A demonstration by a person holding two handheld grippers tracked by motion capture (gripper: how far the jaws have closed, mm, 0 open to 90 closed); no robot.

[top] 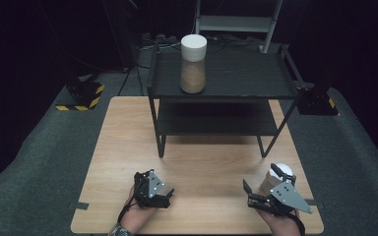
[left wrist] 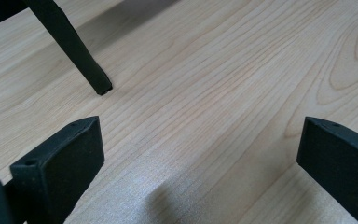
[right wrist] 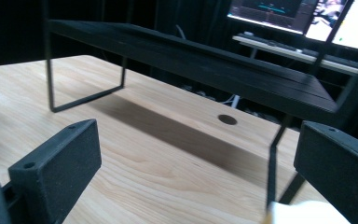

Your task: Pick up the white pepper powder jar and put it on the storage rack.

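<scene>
The small clear jar with a white round lid and brown filling (top: 277, 178) is standing upright near the right front corner of the light wooden bench (top: 123, 147), just beside the right tongs (top: 256, 196). In the right gripper view its white lid (right wrist: 303, 212) is peeking in at the bottom edge, between the spread jaws but lower than them. These tongs are standing wide and are holding nothing. The left tongs (top: 165, 192) are resting near the front edge of the bench, also wide and empty, with only wood grain between the pads (left wrist: 63, 163).

I am judging the jar as rigid and smooth, probably glass or hard plastic, so it may be slipping if the grip is weak, and breaking if it is falling. The filling looks like powder or grains and is giving some weight low down. The best hold seems the straight wall under the lid, jaws level.

A taller jar of the same kind (top: 193, 64) is standing on the top of the black metal two-level rack (top: 256, 83), near its left end.
</scene>
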